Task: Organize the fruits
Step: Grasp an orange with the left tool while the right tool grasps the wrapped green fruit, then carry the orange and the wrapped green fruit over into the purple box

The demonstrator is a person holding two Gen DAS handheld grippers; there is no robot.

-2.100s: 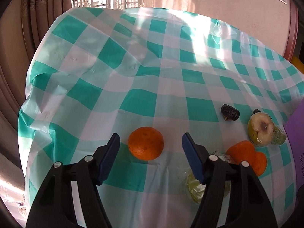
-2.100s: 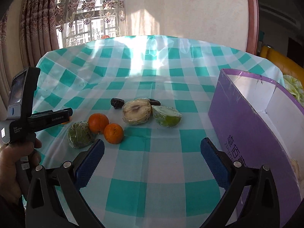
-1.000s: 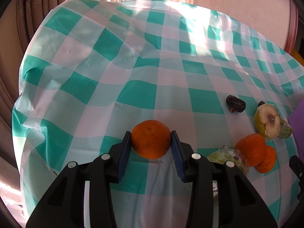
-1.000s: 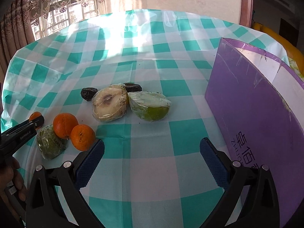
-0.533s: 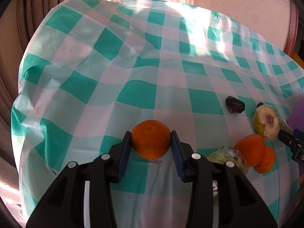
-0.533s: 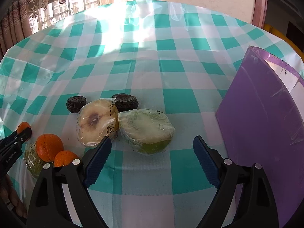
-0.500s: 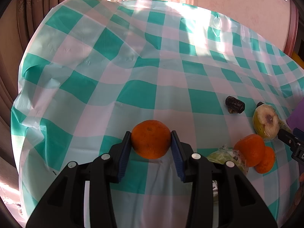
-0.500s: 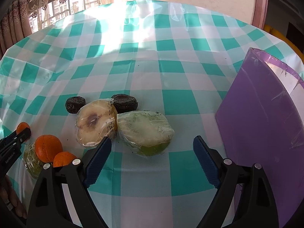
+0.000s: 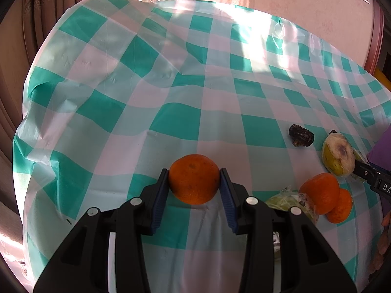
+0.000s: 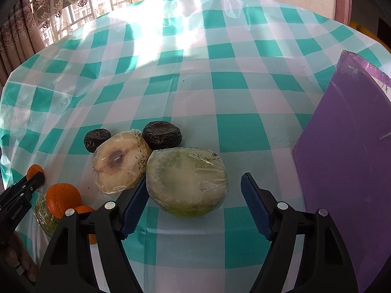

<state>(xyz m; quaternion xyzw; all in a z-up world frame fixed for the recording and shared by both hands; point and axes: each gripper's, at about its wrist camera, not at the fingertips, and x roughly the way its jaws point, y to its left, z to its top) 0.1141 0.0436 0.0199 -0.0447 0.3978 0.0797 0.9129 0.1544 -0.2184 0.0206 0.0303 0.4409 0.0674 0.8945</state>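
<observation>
My left gripper [image 9: 194,188] is shut on an orange [image 9: 194,178] at table level; that orange also shows at the left edge of the right wrist view [image 10: 35,171]. My right gripper [image 10: 194,204] is open, its jaws on either side of a wrapped green fruit half [image 10: 187,182]. Beside it lies a wrapped pale pear half [image 10: 121,163], seen in the left wrist view too [image 9: 338,156]. Two dark dried fruits [image 10: 162,134] [image 10: 95,139] lie behind. Two more oranges [image 9: 320,193] [image 9: 341,206] and a wrapped green fruit [image 9: 290,201] sit at the left gripper's right.
A purple box [image 10: 347,156] stands at the right of the table. The green-and-white checked tablecloth [image 9: 171,97] is wrinkled toward the left. Curtains and a window lie beyond the far table edge.
My left gripper closed on the orange and holds it still. My right gripper moved forward and down to straddle the wrapped green fruit half.
</observation>
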